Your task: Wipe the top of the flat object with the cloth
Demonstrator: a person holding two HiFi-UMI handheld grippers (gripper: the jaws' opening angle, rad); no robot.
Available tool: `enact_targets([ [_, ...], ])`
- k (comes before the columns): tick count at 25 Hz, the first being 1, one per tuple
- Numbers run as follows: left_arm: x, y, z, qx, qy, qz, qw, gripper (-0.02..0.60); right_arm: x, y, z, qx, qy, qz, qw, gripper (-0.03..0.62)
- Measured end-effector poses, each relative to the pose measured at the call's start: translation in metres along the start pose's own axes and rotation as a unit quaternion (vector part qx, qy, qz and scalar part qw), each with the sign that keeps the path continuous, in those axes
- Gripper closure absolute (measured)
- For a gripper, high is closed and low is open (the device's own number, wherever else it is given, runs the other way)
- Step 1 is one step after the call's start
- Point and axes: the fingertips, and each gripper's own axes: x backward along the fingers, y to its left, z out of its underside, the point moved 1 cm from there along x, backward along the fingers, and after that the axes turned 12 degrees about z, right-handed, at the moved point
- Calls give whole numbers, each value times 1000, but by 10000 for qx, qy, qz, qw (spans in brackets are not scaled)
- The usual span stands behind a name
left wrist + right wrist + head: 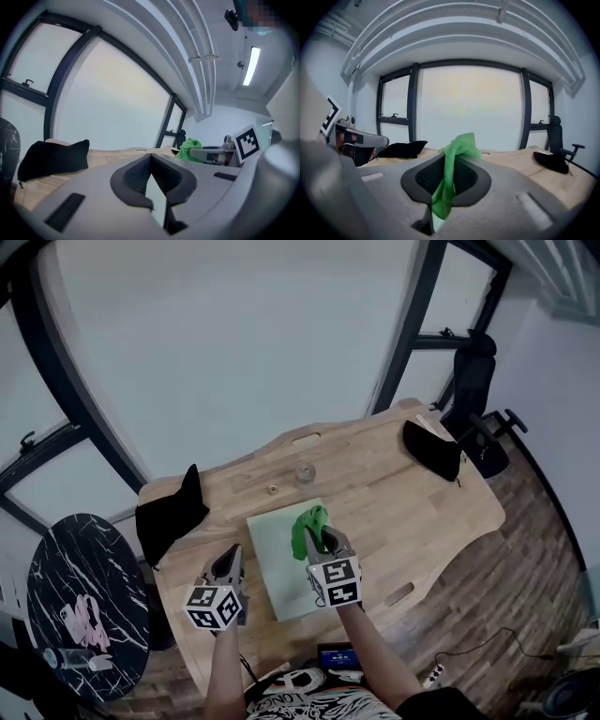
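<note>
Green cloth (307, 524) pinched in R gripper (321, 540), over pale-green flat board (279, 570) on wooden table (427, 512); L gripper (230, 559) jaws closed, empty, beside board's L edge; step prob. pre-wipe; next needs cloth lowered onto board & swept across

Your wooden table (394, 512) carries a pale green board (277, 568) near your edge. A black bundle (173, 512) sits at its left corner, another black bundle (431, 451) at the far right. Beyond the board lie a small round item (305, 472) and a little ring (273, 489) (both too small to identify).
</note>
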Motion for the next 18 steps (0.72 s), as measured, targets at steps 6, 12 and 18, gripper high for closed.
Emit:
enact_targets([
  [6, 23, -29, -25, -309, -377, -16, 9988, 575, 53, -8, -2, -272, -136, 252, 9992, 562],
  [12, 32, -55, -49, -729, -545, -16, 9958, 575, 88, -21, -11, -395, -370, 451, 9975, 562],
  [18, 37, -82, -50, -942, -546, -164, 9939, 575, 115, -36, -8, -322, -455, 580, 9968, 562],
])
